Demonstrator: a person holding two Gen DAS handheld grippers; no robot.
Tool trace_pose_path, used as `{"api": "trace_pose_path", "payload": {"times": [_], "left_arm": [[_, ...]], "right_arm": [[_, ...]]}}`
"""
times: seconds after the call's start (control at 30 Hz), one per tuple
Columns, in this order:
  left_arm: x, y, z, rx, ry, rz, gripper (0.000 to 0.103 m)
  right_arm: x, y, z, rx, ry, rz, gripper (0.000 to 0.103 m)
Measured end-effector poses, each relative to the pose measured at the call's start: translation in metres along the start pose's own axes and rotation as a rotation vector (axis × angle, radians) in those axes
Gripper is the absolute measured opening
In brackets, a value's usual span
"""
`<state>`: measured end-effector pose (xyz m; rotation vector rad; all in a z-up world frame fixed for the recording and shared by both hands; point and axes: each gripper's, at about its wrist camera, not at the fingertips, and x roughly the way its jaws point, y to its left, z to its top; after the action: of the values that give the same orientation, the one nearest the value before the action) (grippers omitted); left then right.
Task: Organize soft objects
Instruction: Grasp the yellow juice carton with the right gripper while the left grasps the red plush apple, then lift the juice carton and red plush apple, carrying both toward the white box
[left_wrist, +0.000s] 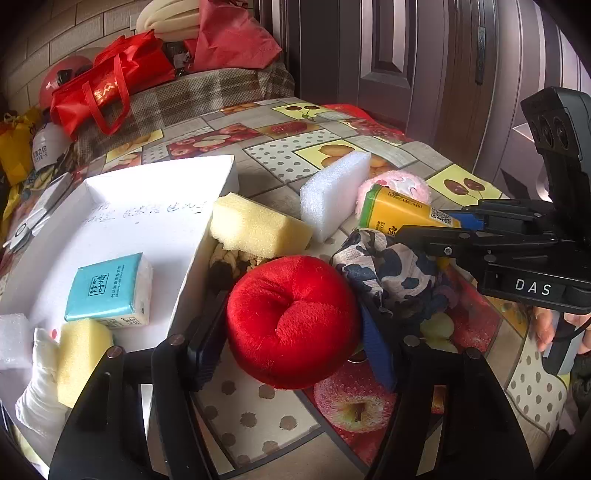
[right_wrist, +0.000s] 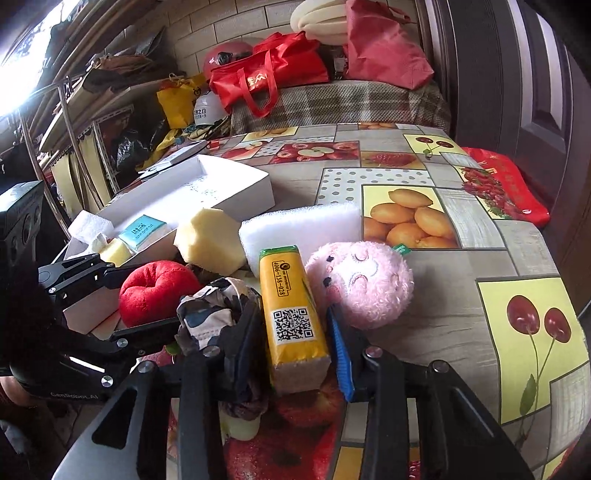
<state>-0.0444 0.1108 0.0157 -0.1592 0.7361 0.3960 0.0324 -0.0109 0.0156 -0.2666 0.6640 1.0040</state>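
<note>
My left gripper (left_wrist: 291, 328) has a finger on each side of a red plush apple (left_wrist: 293, 319) on the table, next to the white box (left_wrist: 159, 192). My right gripper (right_wrist: 295, 339) has a finger on each side of a yellow tissue pack (right_wrist: 291, 314); it also shows in the left wrist view (left_wrist: 402, 214). A pink plush ball (right_wrist: 364, 282), a white foam block (right_wrist: 303, 225), a yellow sponge (right_wrist: 210, 240) and a patterned cloth (right_wrist: 214, 310) lie around them. The box holds a teal tissue pack (left_wrist: 110, 291), a small yellow sponge (left_wrist: 81, 354) and a white cloth (left_wrist: 40, 391).
The table has a fruit-patterned cover (right_wrist: 480, 258). Behind it a plaid surface (right_wrist: 343, 103) carries red bags (right_wrist: 266, 74). A dark door (left_wrist: 406, 55) stands to the right. A red packet (right_wrist: 506, 184) lies at the table's far right edge.
</note>
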Motion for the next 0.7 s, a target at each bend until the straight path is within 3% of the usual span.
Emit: {"api": "trace_pose_path", "payload": {"times": [0.03, 0.17, 0.4, 0.5, 0.7], "left_arm": [[-0.001, 0.0, 0.0, 0.001, -0.007, -0.001, 0.061], [-0.013, -0.004, -0.001, 0.021, -0.068, 0.029, 0.06], [-0.038, -0.007, -0.007, 0.037, -0.202, 0.128, 0.06], [-0.044, -0.005, -0.008, 0.027, -0.234, 0.158, 0.06], [-0.049, 0.0, -0.01, 0.013, -0.257, 0.146, 0.06]], "right_arm": [[0.0, 0.002, 0.0, -0.006, 0.002, 0.006, 0.023], [-0.013, 0.004, -0.001, -0.011, -0.065, -0.043, 0.022], [-0.061, -0.01, -0.007, 0.092, -0.314, -0.185, 0.023], [-0.064, -0.007, -0.007, 0.091, -0.331, -0.203, 0.023], [-0.064, -0.005, -0.006, 0.092, -0.338, -0.212, 0.023]]}}
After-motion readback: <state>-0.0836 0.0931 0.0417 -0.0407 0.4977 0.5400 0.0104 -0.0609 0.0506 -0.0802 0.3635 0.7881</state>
